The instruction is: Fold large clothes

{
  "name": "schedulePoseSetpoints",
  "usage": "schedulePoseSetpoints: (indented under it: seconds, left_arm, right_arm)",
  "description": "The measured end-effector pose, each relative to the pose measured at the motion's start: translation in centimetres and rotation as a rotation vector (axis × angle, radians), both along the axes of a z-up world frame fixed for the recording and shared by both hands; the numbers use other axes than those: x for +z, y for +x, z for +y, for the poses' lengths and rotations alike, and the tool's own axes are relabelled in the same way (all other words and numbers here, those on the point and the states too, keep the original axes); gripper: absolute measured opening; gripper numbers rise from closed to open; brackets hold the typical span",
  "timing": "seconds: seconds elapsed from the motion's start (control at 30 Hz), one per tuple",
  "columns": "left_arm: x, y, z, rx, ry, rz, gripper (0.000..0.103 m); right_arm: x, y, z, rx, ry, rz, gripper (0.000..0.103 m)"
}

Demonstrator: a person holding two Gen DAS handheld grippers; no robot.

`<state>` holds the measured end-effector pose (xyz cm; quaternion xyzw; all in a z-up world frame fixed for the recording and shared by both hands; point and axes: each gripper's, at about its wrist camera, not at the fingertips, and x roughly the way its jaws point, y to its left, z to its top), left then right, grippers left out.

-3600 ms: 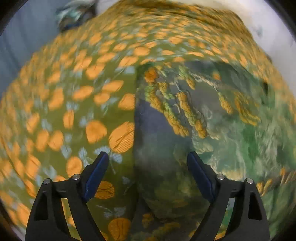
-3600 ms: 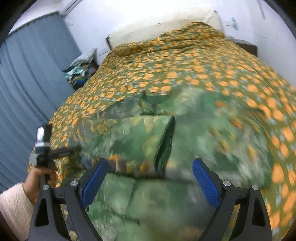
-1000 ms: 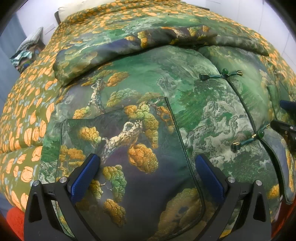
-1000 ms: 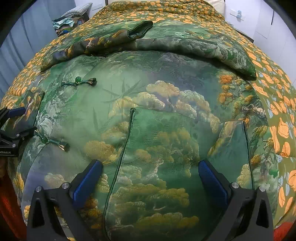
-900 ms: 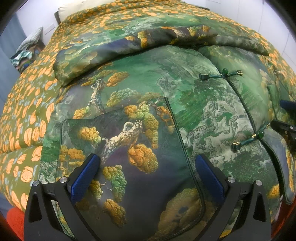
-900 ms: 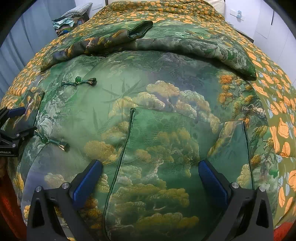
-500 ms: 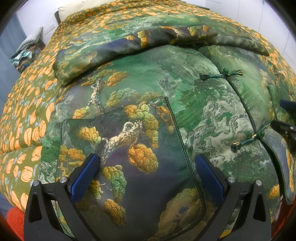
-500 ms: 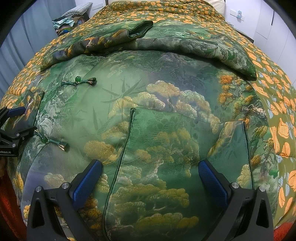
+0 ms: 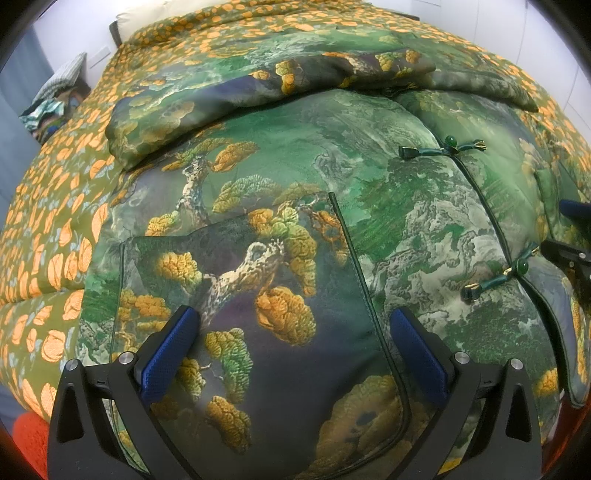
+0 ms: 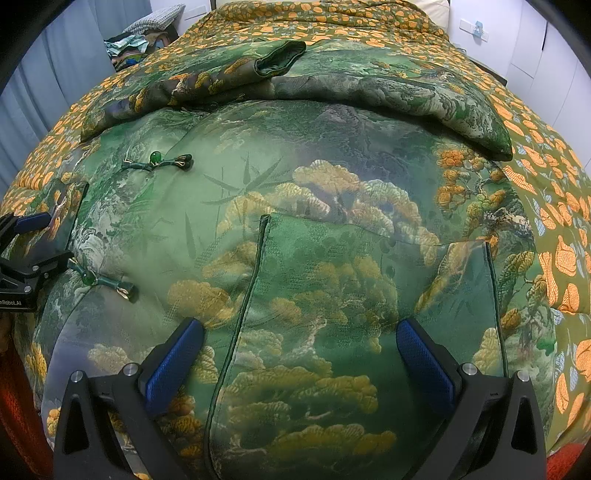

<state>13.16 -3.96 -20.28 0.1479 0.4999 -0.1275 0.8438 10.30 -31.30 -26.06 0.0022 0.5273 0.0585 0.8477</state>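
Two tools sit nearest you, one in each hand. Your left tool (image 9: 291,343) has its blue-padded fingers (image 9: 170,354) spread wide with nothing between them, and it hovers over the left patch pocket (image 9: 258,317) of the jacket (image 9: 388,206). Your right tool (image 10: 299,354) is likewise spread wide and empty, poised over the right patch pocket (image 10: 354,314). Each tool shows at the edge of the other's view, so the two stand side by side near the hem.

The jacket, a padded green garment printed with pine trees and clouds, lies front-up on the bed, its hem toward you. Just beyond the pockets, the front closure runs away from you, fastened by two knotted loops with green bead buttons: the nearer fastening (image 9: 498,275) lies close beside the right tool's tip, the farther fastening (image 9: 443,146) higher up the chest.

Farther still, both sleeves are folded across the top of the body. The left sleeve (image 9: 229,99) lies across the chest with its open cuff (image 10: 280,57) turned toward the middle; the right sleeve (image 10: 424,99) crosses from the other side.

Around the jacket spreads the bedcover (image 9: 48,229), olive with orange blossoms. At the far end a pale pillow (image 9: 147,14) rests at the head of the bed, and a heap of clothes (image 10: 136,40) sits beside a grey curtain (image 10: 55,66).
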Motion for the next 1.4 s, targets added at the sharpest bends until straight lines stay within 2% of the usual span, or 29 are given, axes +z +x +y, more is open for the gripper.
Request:
schedulePoseSetpoints:
  seconds: [0.53,0.7,0.93,1.13,1.4]
  left_arm:
    - [-0.2,-0.1,0.1,0.001,-0.005,0.002,0.103]
    - [-0.3,-0.2,0.2,-0.003,-0.004,0.001,0.103]
    - [-0.3,0.2,0.4,-0.003,-0.005,0.001,0.103]
    - [-0.3,0.2,0.3,-0.002,-0.005,0.001,0.103]
    - [0.1,0.3,0.5,-0.011,-0.009,0.022,0.103]
  right_arm:
    - [0.1,0.0,0.2,-0.004,-0.017,0.004,0.103]
    - [2.0,0.2,1.0,-0.020,-0.078,0.039,0.103]
    - [5.5,-1.5,2.5,-0.027,-0.212,-0.028,0.103]
    - [6.3,-1.7,3.0,-0.049,-0.272,-0.039,0.103]
    - [6.2,-1.7,3.0,-0.065,-0.285,-0.034,0.103]
